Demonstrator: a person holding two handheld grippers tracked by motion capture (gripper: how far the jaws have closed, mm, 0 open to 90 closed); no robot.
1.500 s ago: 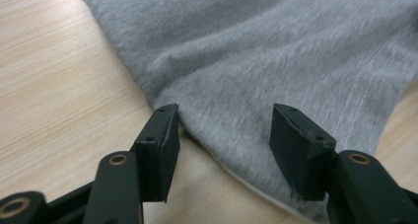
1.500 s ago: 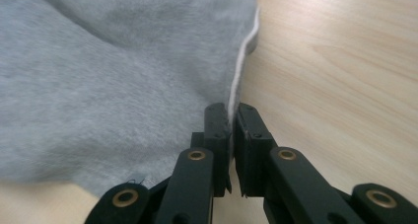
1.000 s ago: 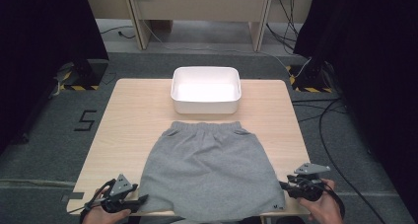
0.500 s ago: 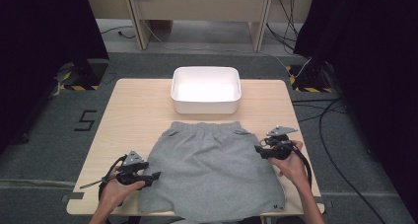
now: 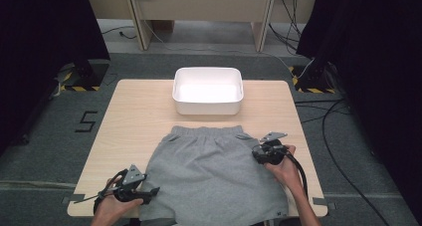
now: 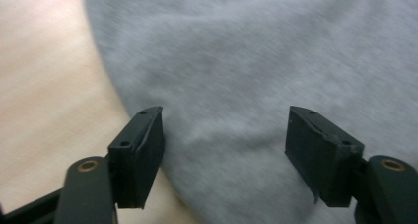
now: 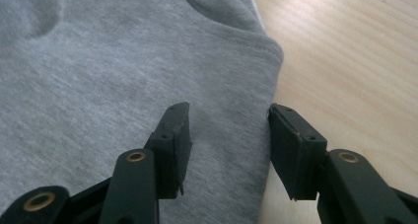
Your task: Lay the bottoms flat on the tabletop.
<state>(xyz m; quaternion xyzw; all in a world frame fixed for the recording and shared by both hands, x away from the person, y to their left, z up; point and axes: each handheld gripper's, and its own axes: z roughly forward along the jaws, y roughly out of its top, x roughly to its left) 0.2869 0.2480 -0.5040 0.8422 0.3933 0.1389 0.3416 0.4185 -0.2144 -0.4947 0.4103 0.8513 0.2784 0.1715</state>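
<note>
Two hand-held grippers: we hold both at the grey shorts (image 5: 211,178), one at each side edge.
Shorts: they lie flat on the worktop (image 5: 139,111), waistband toward the white tub (image 5: 208,90), which stands just beyond them.
Risk, left: our left hand-held gripper (image 6: 224,147) has just been opening; its jaws stand spread with the curved edge of the cloth between them, nothing pinched. If we close too shallow, we judge only a thin lip gets caught and slips out.
Risk, right: our right hand-held gripper (image 7: 229,145) has just been closing a little, its jaws astride the hem near the waistband corner, not yet pressing. Uneven grips could skew the fold.
Hand pose: left hand (image 5: 112,211) low at the near corner, pointing inward; right hand (image 5: 286,169) farther up the side, angled toward the cloth.
</note>
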